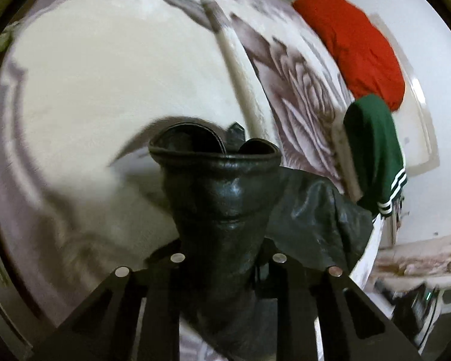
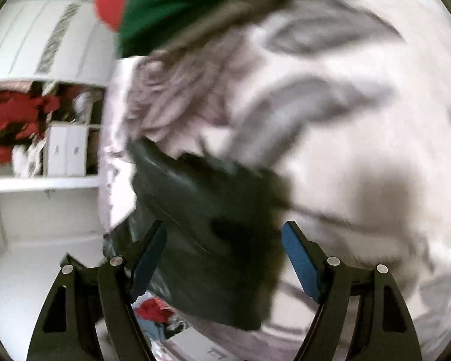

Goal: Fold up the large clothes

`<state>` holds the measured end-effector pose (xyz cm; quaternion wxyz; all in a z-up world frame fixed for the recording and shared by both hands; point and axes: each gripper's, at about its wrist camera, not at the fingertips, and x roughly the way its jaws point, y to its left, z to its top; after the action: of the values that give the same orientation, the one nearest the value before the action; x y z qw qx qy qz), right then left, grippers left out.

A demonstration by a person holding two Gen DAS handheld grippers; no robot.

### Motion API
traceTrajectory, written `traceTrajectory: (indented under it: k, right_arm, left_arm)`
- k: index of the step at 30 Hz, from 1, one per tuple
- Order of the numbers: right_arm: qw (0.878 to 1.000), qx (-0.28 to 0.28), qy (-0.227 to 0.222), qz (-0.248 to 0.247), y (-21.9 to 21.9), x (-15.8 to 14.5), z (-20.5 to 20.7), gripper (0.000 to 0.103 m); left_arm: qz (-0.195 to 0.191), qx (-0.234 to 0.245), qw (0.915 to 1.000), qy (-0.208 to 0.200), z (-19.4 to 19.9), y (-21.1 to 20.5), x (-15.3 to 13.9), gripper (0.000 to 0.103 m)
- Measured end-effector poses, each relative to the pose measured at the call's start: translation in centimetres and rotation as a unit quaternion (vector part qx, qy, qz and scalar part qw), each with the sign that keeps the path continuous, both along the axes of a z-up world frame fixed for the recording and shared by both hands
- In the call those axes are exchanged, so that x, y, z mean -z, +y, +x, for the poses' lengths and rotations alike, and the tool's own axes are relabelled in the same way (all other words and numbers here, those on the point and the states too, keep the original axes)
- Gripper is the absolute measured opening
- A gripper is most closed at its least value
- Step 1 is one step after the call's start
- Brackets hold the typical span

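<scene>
While the left hand-held gripper clamps the black jacket, the right hand-held gripper (jaws apart) sees shelves.

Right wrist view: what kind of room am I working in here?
Probably a bedroom: a rose-print bedspread under the black jacket, folded clothes piled at its edge, and a white wardrobe shelf stuffed with garments.

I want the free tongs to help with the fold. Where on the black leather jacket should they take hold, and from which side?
Probably the loose black panel of the jacket lying just ahead of the open right tongs, coming down from above. It lies flat on the bedspread, so a thin edge suits the pads best. The left tongs already pinch a cuff-like end.
</scene>
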<state>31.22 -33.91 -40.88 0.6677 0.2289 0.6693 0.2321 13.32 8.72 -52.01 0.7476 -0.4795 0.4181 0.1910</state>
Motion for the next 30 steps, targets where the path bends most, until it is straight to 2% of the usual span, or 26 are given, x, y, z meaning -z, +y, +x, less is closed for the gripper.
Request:
traceTrajectory:
  k: [2, 4, 6, 7, 9, 10, 12, 14, 17, 18, 20, 21, 23, 24, 26, 28, 30]
  right_arm:
    - [0.999, -0.038, -0.016, 0.016, 4.2, -2.1, 1.6, 0.081]
    - [0.996, -0.079, -0.016, 0.044, 6.8, -3.8, 1.3, 0.080]
    - [0.990, -0.122, 0.006, 0.067, 9.8, -3.7, 1.3, 0.077]
    - [0.986, -0.153, 0.028, 0.060, 11.7, -2.8, 1.4, 0.076]
    - [0.985, -0.172, 0.028, 0.020, 13.0, -1.5, 1.4, 0.056]
    - [0.984, -0.175, 0.034, -0.012, 13.8, -0.1, 2.0, 0.055]
    - [0.983, -0.165, 0.048, -0.066, 12.6, 2.9, 2.6, 0.041]
    - [0.979, -0.170, 0.056, -0.093, 13.4, 4.9, 3.2, 0.040]
    - [0.967, -0.211, 0.026, -0.137, 15.0, 5.1, 2.9, 0.040]
    - [0.965, -0.219, 0.024, -0.145, 15.1, 4.7, 2.8, 0.040]
    - [0.967, -0.211, 0.039, -0.138, 14.8, 3.8, 3.2, 0.040]
    - [0.971, -0.201, 0.047, -0.118, 13.9, 2.5, 3.4, 0.040]
    - [0.979, -0.180, 0.050, -0.079, 11.8, 0.0, 3.4, 0.042]
    - [0.983, -0.167, 0.046, -0.063, 10.7, -1.3, 3.5, 0.050]
    - [0.989, -0.132, 0.039, -0.049, 7.3, -4.1, 2.7, 0.060]
    - [0.992, -0.112, 0.051, -0.041, 5.2, -4.3, 1.7, 0.061]
    - [0.993, -0.088, 0.068, -0.048, 3.2, -3.8, 0.5, 0.061]
  left_arm:
    - [0.005, -0.015, 0.9998, 0.008, -1.7, 0.1, 0.0, 0.019]
    - [-0.003, -0.031, 0.9992, 0.025, -2.9, 0.5, 1.7, 0.019]
    - [-0.024, -0.043, 0.9980, 0.040, -3.0, 1.3, 3.9, 0.019]
    - [-0.030, -0.045, 0.9976, 0.044, -2.9, 1.6, 4.8, 0.019]
    - [-0.047, -0.047, 0.9965, 0.051, -2.8, 2.6, 6.5, 0.021]
    - [-0.049, -0.041, 0.9966, 0.052, -2.4, 2.7, 7.0, 0.022]
    - [-0.045, -0.022, 0.9977, 0.045, -1.8, 2.6, 7.4, 0.025]
    - [-0.032, -0.005, 0.9983, 0.047, -1.4, 2.4, 7.6, 0.027]
    - [-0.052, -0.013, 0.9977, 0.043, -1.5, 2.8, 8.1, 0.028]
    - [-0.058, -0.013, 0.9973, 0.042, -1.7, 2.8, 7.9, 0.029]
    - [-0.064, -0.006, 0.9968, 0.048, -2.0, 2.9, 7.1, 0.033]
    - [-0.068, -0.001, 0.9965, 0.050, -2.4, 2.9, 6.2, 0.035]
    - [-0.065, 0.011, 0.9961, 0.059, -3.3, 2.8, 4.3, 0.045]
    - [-0.042, 0.020, 0.9962, 0.073, -3.9, 2.7, 2.6, 0.047]
    - [-0.012, 0.037, 0.9967, 0.071, -4.6, 2.4, 0.2, 0.048]
    - [0.041, 0.064, 0.9935, 0.085, -4.5, 1.6, -2.8, 0.051]
    - [0.071, 0.100, 0.9892, 0.081, -3.0, 0.4, -4.7, 0.051]
